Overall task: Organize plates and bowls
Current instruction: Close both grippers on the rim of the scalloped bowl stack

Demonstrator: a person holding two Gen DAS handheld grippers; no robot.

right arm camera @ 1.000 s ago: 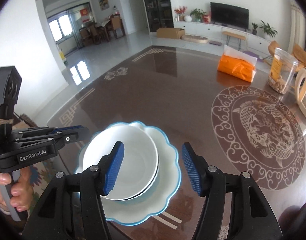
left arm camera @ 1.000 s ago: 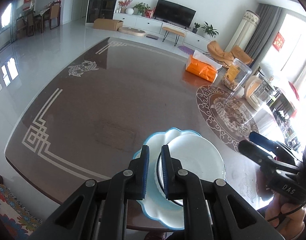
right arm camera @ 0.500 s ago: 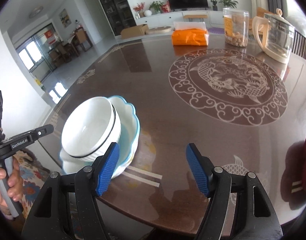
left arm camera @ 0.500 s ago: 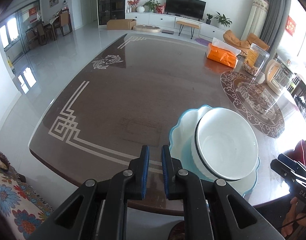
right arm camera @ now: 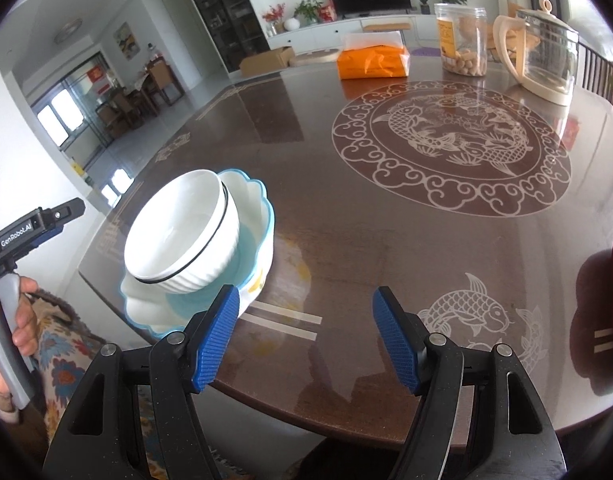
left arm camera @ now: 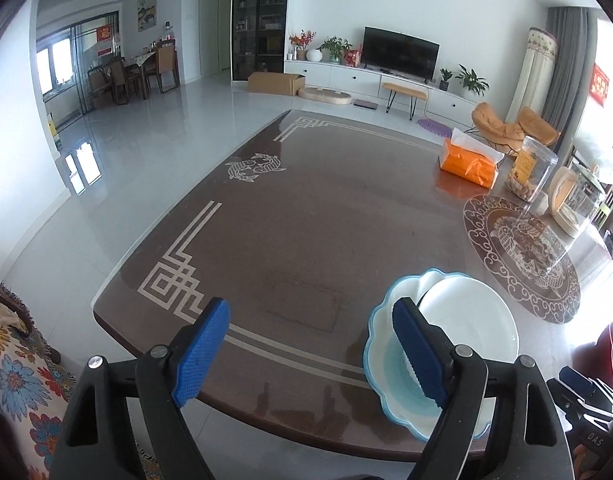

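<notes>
Brown table carries 1 white bowl nested in a blue-rimmed plate near its edge. Left gripper has just sprung wide from shut, nothing between its pads – right gripper also gapes, empty. Stacking looks finished – both have let go.

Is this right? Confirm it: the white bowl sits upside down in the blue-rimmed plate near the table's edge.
Not quite. The white bowl sits right side up, its opening showing in the right wrist view, in the blue-rimmed plate near the table's edge.

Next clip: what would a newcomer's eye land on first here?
The white bowl nested in a blue-rimmed scalloped plate at the near edge of the dark patterned table. Then the big fish medallion mid-table, with the orange tissue pack beyond it.
</notes>
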